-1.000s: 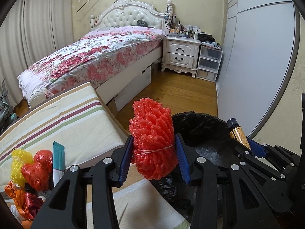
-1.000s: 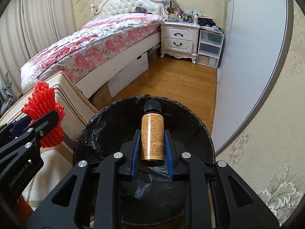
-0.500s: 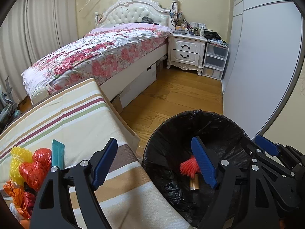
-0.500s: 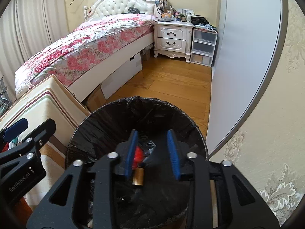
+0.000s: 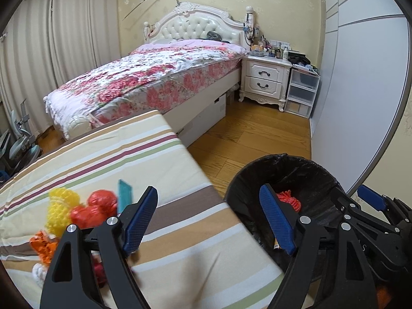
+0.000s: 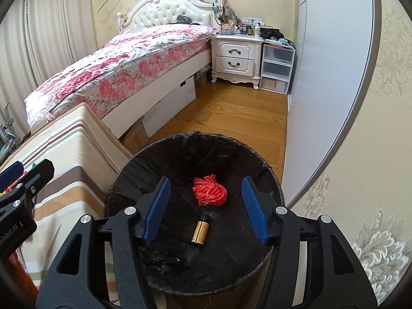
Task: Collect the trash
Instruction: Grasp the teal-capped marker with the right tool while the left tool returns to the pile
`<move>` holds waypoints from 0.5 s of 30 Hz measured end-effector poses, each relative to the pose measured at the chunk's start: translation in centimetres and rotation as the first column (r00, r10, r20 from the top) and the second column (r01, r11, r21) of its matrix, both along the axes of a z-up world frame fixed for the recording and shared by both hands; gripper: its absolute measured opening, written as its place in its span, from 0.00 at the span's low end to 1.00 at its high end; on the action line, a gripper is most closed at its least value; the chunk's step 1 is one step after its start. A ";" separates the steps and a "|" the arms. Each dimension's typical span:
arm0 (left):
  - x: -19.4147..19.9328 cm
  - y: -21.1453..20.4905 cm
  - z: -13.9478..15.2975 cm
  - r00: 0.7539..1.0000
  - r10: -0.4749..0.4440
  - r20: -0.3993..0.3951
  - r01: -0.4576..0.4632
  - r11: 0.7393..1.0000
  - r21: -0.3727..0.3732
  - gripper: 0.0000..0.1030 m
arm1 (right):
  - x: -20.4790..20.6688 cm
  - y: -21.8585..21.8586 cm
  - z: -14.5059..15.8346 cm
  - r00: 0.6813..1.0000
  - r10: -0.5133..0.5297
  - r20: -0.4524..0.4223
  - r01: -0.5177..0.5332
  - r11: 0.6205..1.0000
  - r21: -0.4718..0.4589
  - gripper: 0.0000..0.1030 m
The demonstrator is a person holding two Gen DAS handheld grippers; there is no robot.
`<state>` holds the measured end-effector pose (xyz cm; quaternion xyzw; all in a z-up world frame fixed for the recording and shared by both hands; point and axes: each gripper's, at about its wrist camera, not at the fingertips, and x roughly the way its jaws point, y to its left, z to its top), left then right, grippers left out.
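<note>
A bin with a black liner (image 6: 144, 159) (image 5: 239, 188) stands on the floor beside a striped surface. At its bottom lie a red foam net (image 6: 209, 191) (image 5: 289, 198) and a small gold bottle with a black cap (image 6: 200, 230). My right gripper (image 6: 204, 206) hangs over the bin, jaws opening, nothing between them. My left gripper (image 5: 208, 216) stands wide open and empty above the edge of the striped surface and the bin's rim. More trash lies at the left: a yellow net (image 5: 60, 208), a red net (image 5: 96, 208), a teal strip (image 5: 124, 195), orange pieces (image 5: 42, 243).
The striped cover (image 5: 116, 154) (image 6: 69, 139) ends right beside the bin. Beyond it are a bed with a floral quilt (image 5: 159, 77), a white nightstand (image 5: 265, 79), plastic drawers (image 5: 301, 90), wood floor (image 5: 247, 136) and a grey wardrobe door (image 5: 360, 90) at the right.
Both grippers opened and let go: the red net and the gold bottle dropped into the bin. My left gripper then swung left, off the bin toward the striped surface.
</note>
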<state>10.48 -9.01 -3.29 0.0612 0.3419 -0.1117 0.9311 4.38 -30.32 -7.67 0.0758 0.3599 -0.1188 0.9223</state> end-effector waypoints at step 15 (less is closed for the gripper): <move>-4.1 10.7 0.5 0.981 0.193 -0.009 -0.193 0.981 -0.002 0.77 | -1.7 8.9 0.5 0.980 0.198 -0.018 -0.198 0.980 0.001 0.55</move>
